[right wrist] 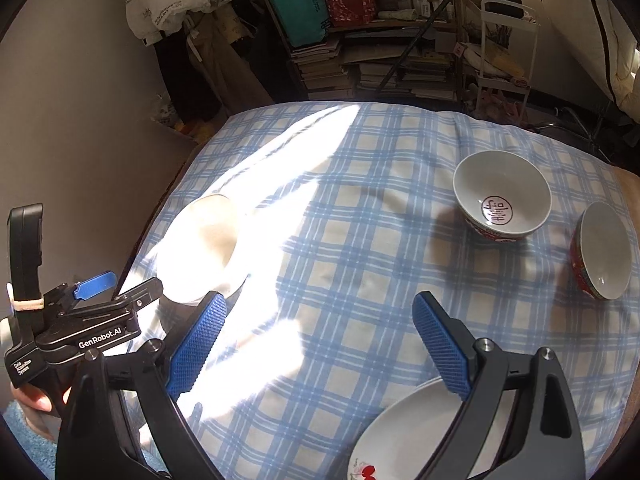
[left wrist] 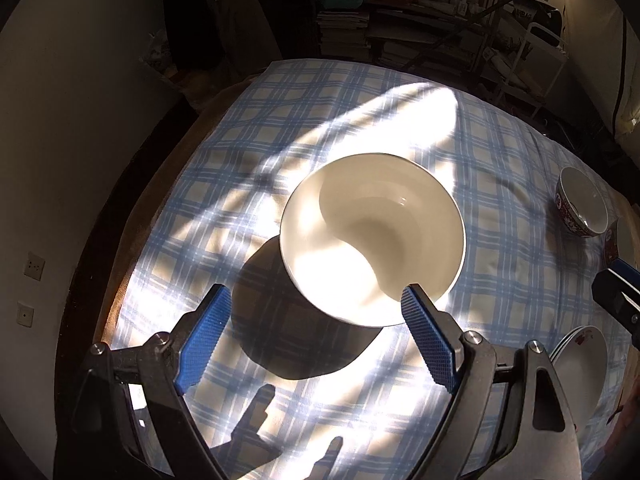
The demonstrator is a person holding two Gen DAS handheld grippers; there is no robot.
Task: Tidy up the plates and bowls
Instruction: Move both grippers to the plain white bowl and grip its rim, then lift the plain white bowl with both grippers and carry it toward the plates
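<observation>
The bench (right wrist: 360, 280) fills both views, covered by a blue plaid cloth (left wrist: 500, 280) with a broad band of sunlight slanting across its left half. Beyond its far edge are stacked books (right wrist: 328, 68) and a white rack (right wrist: 504, 52).

The white bowl (left wrist: 372, 236) is the biggest dish. It stands upright on the left side of the bench, half in sun, throwing a dark shadow toward me. From my right wrist it appears at the left, washed out by glare (right wrist: 200, 248).

At the near right lie my plates (right wrist: 400, 432), white with a red mark, stacked, as the edges show from the left wrist (left wrist: 580, 368).

Two red-patterned bowls sit at the far right, near each other. The stamped bowl (right wrist: 502, 200) stands upright with a red character inside. The tilted bowl (right wrist: 602, 252) to its right looks tipped, but the lens bends that edge.

My left gripper (left wrist: 316, 300) hangs just near of the white bowl, jaws spread wide and empty; its right pad overlaps the bowl's rim in view, and I cannot tell if it touches. My right gripper (right wrist: 318, 304) is also wide open, holding nothing, above bare cloth with the plates under its right finger.
</observation>
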